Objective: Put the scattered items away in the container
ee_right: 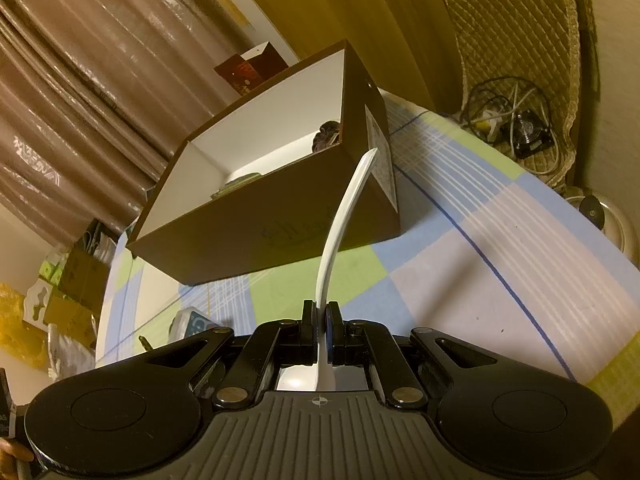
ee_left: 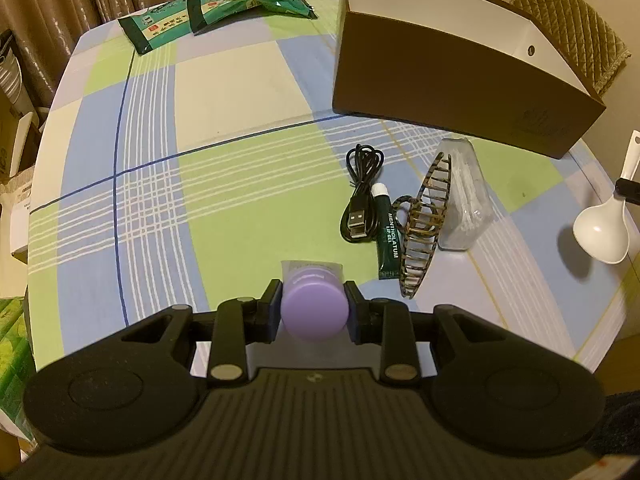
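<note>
Mid-tidy, both hands loaded. Left claw (ee_left: 313, 307) pinches a round lilac jar (ee_left: 314, 310), smooth plastic, low over the bench (ee_left: 224, 92). Right claw (ee_right: 321, 320) is pressed onto a white spoon (ee_right: 340, 232) by its thin curved handle, lifted, near the box (ee_right: 248, 216). The box is brown card with a white inside, open-topped, a few things already in it. Next, I'd judge: carry both over the rim and release. A cable (ee_left: 360, 196), green tube (ee_left: 387, 236), hair clip (ee_left: 426, 220) and two packets (ee_left: 216, 12) are left on the checked cloth.
</note>
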`<state>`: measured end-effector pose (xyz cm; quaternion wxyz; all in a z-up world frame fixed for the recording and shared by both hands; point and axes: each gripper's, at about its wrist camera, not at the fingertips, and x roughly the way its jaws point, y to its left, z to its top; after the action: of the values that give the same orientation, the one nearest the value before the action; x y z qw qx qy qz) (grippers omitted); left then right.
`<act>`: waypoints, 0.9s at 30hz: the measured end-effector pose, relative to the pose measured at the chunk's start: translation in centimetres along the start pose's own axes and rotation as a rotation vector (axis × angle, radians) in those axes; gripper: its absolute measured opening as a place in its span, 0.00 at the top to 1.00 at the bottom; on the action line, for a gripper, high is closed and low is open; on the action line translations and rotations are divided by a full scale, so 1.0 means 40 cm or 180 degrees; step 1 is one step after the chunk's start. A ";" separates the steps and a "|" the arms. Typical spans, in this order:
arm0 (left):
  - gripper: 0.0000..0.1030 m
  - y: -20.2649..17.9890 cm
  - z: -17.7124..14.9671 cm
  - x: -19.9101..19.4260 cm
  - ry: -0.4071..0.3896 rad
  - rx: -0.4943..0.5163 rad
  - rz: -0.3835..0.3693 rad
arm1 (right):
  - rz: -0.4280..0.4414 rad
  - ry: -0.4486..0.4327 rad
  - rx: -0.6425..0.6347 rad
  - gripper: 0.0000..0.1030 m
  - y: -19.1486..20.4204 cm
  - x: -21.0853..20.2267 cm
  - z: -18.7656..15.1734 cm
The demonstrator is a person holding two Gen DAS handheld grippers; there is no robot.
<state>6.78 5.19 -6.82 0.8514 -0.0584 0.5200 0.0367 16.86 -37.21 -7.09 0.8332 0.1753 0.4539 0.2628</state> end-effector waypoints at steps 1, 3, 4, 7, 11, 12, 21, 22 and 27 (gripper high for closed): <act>0.74 -0.001 0.000 0.000 -0.0002 -0.0001 -0.0002 | -0.0001 0.0001 -0.0003 1.00 0.000 0.000 0.000; 0.74 -0.004 0.001 0.000 -0.0008 0.0005 0.0000 | -0.0007 -0.0001 -0.0008 0.99 -0.001 0.000 0.001; 0.74 -0.005 0.002 -0.001 -0.0014 0.0009 -0.0001 | -0.0010 -0.0005 -0.0015 0.99 -0.001 -0.001 0.001; 0.74 -0.009 0.005 -0.009 -0.0040 0.0015 -0.0016 | -0.0016 -0.0020 -0.0037 1.00 0.001 -0.004 0.005; 0.74 -0.016 0.016 -0.030 -0.0113 0.0043 -0.0039 | -0.0009 -0.0054 -0.0072 1.00 0.005 -0.012 0.013; 0.74 -0.018 0.019 -0.036 -0.0135 0.0052 -0.0045 | -0.0004 -0.0066 -0.0084 0.99 0.007 -0.015 0.016; 0.74 -0.049 0.069 -0.106 -0.0422 0.0159 -0.0138 | 0.0084 -0.0208 -0.0198 0.99 0.033 -0.051 0.051; 0.74 -0.052 0.075 -0.113 -0.0453 0.0171 -0.0147 | 0.0102 -0.0229 -0.0208 1.00 0.037 -0.056 0.056; 0.74 -0.066 0.109 -0.143 -0.0601 0.0252 -0.0200 | 0.0210 -0.0318 -0.0240 0.99 0.055 -0.082 0.089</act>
<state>8.33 3.17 0.40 0.8990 -0.0372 0.4364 -0.0052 17.77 -37.59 -1.86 0.8517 0.1716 0.3955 0.2979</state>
